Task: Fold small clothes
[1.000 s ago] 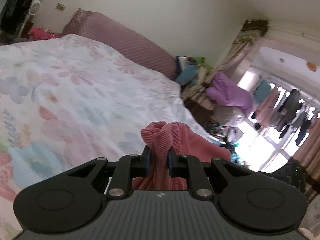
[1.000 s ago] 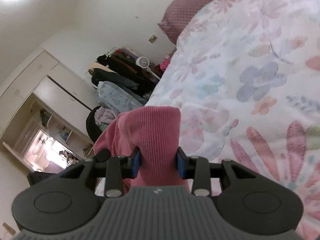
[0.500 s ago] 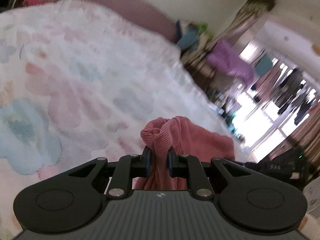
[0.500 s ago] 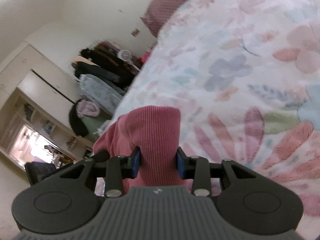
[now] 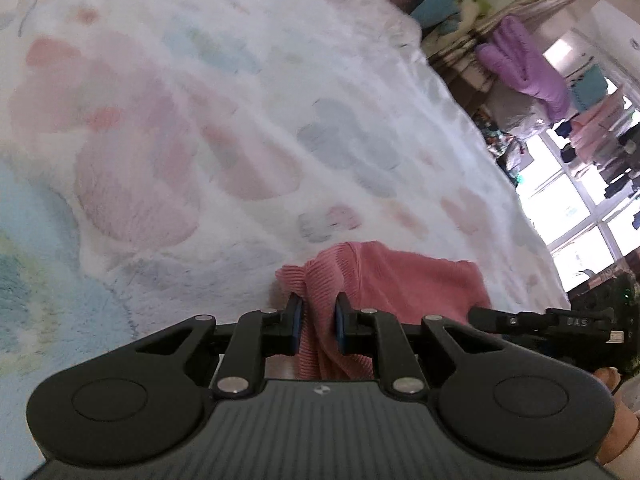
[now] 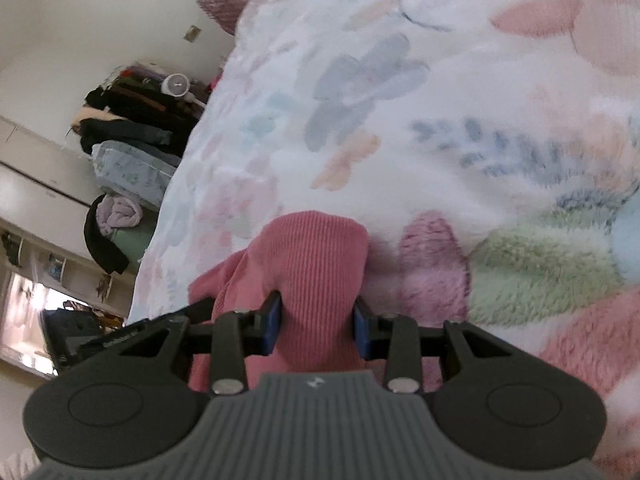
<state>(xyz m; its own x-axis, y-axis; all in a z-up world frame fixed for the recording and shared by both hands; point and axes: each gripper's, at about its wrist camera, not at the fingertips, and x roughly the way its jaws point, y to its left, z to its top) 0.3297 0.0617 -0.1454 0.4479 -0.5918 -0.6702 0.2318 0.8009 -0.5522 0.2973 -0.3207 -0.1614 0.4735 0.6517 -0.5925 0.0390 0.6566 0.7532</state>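
Observation:
A pink ribbed garment [image 5: 392, 276] is held by both grippers just above a fluffy floral bed cover [image 5: 208, 128]. My left gripper [image 5: 318, 314] is shut on a bunched edge of the garment, which drapes to the right. My right gripper [image 6: 316, 316] is shut on another part of the pink garment [image 6: 316, 248], which folds over the fingers and hangs to the left. The other gripper shows at the edge of each view, in the left wrist view [image 5: 552, 320] and in the right wrist view [image 6: 96, 344]. How the garment lies below the grippers is hidden.
The bed cover [image 6: 460, 100] fills most of both views. A mauve headboard [image 6: 228, 0] is at the far end. Piled dark clothes [image 6: 128, 112] and a wardrobe lie left of the bed. A purple cloth [image 5: 528, 68] and a bright window [image 5: 572, 216] are on the other side.
Both grippers have tilted down and moved closer to the bed cover, still holding the pink garment. The wall and ceiling have left the views; the bed now fills them.

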